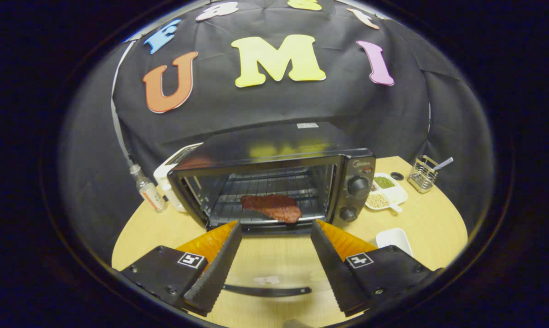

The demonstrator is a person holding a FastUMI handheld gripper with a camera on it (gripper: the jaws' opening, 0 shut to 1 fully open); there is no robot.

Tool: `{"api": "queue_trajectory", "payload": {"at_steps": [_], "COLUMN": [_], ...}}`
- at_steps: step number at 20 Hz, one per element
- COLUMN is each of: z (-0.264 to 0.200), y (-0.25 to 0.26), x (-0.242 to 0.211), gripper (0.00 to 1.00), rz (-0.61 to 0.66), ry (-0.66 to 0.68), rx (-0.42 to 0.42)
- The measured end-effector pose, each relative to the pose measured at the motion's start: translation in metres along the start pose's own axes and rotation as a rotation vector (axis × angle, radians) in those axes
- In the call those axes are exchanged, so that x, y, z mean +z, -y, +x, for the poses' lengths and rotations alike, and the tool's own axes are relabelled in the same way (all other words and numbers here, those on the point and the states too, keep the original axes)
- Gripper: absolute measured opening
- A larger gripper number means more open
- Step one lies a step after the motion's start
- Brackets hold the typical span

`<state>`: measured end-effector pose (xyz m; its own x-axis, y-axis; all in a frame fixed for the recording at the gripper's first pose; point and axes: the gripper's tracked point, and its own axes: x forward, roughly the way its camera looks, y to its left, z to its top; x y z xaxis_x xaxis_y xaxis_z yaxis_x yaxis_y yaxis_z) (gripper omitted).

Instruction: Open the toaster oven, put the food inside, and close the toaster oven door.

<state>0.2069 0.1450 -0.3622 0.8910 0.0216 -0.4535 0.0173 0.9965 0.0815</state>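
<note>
The black toaster oven (274, 155) stands on the wooden table (433, 223) with its glass door (274, 259) folded down flat toward me. The door's dark handle (265, 290) lies between my fingers, low down. A reddish-brown slab of meat (272, 206) rests on the wire rack (274, 184) inside, near the front of the cavity. My gripper (275, 224) is open, fingers spread wide above the lowered door, tips just short of the oven mouth and the meat. Nothing is held between them.
Two black knobs (357, 186) sit on the oven's right panel. A small bottle (149, 191) and a white appliance (174, 161) stand to the oven's left. Right of it are a divided dish of beans (388, 191), a wire basket (422, 175) and a white dish (394, 239).
</note>
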Motion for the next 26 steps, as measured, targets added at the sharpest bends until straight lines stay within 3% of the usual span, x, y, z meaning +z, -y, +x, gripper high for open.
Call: {"api": "queue_trajectory", "payload": {"at_steps": [5, 10, 17, 26], "z": [-0.054, -0.076, -0.043, 0.007], "y": [0.009, 0.019, 0.007, -0.003], "x": [-0.059, -0.110, -0.156, -0.163], "gripper": [0.98, 0.98, 0.98, 0.98], "rz": [-0.077, -0.110, -0.100, -0.111], "ry": [-0.072, -0.119, -0.162, -0.181], "rx": [0.013, 0.003, 0.019, 0.019]}}
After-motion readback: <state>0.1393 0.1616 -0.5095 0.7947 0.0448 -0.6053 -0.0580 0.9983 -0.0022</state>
